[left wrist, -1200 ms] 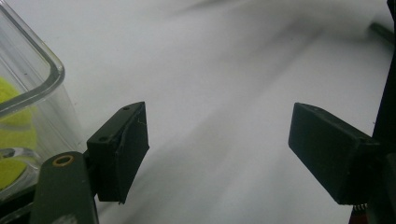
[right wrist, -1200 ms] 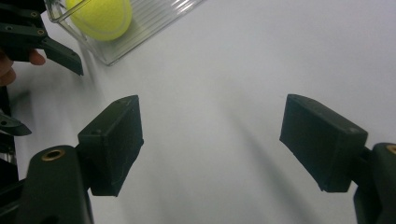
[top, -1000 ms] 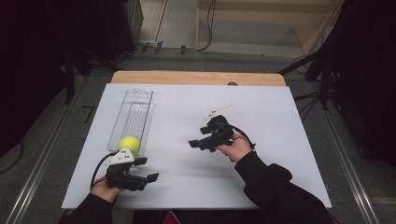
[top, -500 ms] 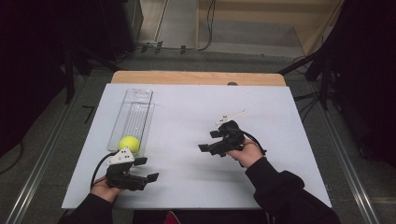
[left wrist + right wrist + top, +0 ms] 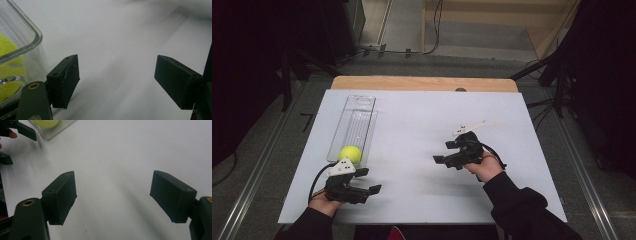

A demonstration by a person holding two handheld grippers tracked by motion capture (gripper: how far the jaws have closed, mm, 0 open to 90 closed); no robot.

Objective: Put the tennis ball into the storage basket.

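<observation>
A yellow tennis ball (image 5: 350, 153) lies at the near end of a long clear plastic container (image 5: 357, 117) on the left of the white sheet. My left gripper (image 5: 369, 181) rests on the sheet just in front of that end, jaws open and empty. In the left gripper view the gripper (image 5: 116, 80) has the container's corner (image 5: 27, 42) and the ball (image 5: 7, 65) at its left. My right gripper (image 5: 443, 152) hovers right of centre, pointing left, open with nothing between its jaws (image 5: 112, 197). The right gripper view has the ball (image 5: 47, 123) and the left gripper (image 5: 22, 130) far off.
The white sheet (image 5: 422, 115) covers a wooden table whose far edge (image 5: 422, 82) is bare. A small dark object (image 5: 460, 90) sits at that far edge. Metal rails and cables run along the floor on both sides.
The right hand has carried its gripper to the right and a little nearer the person. The left gripper, ball and container have stayed put.
</observation>
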